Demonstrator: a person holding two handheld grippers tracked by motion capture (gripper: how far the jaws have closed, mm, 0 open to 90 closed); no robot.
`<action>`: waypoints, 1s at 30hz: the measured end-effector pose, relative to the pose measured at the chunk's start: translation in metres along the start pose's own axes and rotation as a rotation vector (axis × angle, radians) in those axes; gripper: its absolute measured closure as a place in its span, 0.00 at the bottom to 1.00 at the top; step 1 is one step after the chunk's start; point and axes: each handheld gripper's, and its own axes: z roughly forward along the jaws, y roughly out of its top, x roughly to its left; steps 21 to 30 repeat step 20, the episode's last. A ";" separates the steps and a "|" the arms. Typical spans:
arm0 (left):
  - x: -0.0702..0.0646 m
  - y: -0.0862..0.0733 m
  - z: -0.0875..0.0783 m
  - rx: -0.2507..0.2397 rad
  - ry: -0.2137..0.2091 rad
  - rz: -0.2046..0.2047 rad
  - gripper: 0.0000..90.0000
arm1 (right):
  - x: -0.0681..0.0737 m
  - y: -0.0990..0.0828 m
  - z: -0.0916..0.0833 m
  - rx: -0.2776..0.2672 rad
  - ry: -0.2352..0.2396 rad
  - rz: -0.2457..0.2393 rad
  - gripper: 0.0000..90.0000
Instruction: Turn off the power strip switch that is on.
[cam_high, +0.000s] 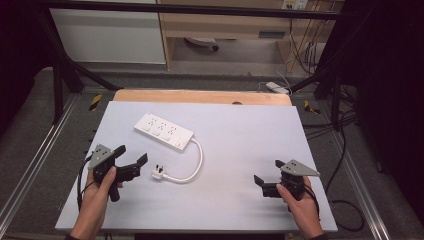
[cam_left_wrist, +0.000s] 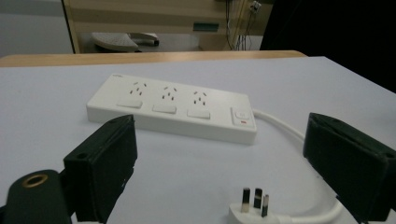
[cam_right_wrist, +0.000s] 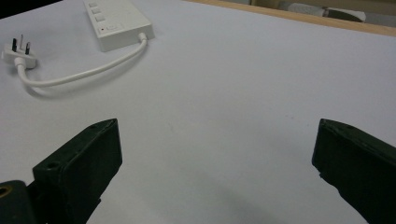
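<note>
Lying flat toward the far left of the pale worktop (cam_high: 240, 165), a white power strip (cam_high: 163, 130) sits at a slant, its three socket groups and a switch at the near end facing up. From that end a white cable (cam_high: 198, 160) curves round toward the person and ends in a white plug (cam_high: 159, 173), which rests on the worktop with its three prongs pointing to the left, toward the left claw (cam_high: 131, 157).

The left claw, held in the person's left hand (cam_high: 97, 192), stands wide open and holds nothing. Its tips are just beside the plug without touching it. In the left gripper view the plug (cam_left_wrist: 254, 207) lies low between the two black jaws, nearer the right-hand one, with the power strip (cam_left_wrist: 173, 109) farther off across the middle.

The right claw (cam_high: 270, 172), held in the person's right hand (cam_high: 300, 202), is also spread wide and empty, over bare worktop near the right edge and well apart from the plug and strip. The right gripper view shows the cable (cam_right_wrist: 79, 72) looping from the plug (cam_right_wrist: 18, 51) to the strip's end (cam_right_wrist: 119, 23) far off at upper left
</note>
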 end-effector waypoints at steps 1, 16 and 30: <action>-0.001 -0.003 -0.002 0.003 -0.005 0.001 0.11 | 0.000 0.000 0.000 0.000 0.000 0.000 0.02; -0.001 -0.040 -0.025 0.086 -0.007 0.047 0.11 | -0.005 -0.005 0.003 0.051 -0.061 0.014 0.03; 0.001 -0.041 -0.026 0.088 0.005 0.029 0.11 | -0.012 -0.014 0.012 0.172 -0.157 0.024 0.03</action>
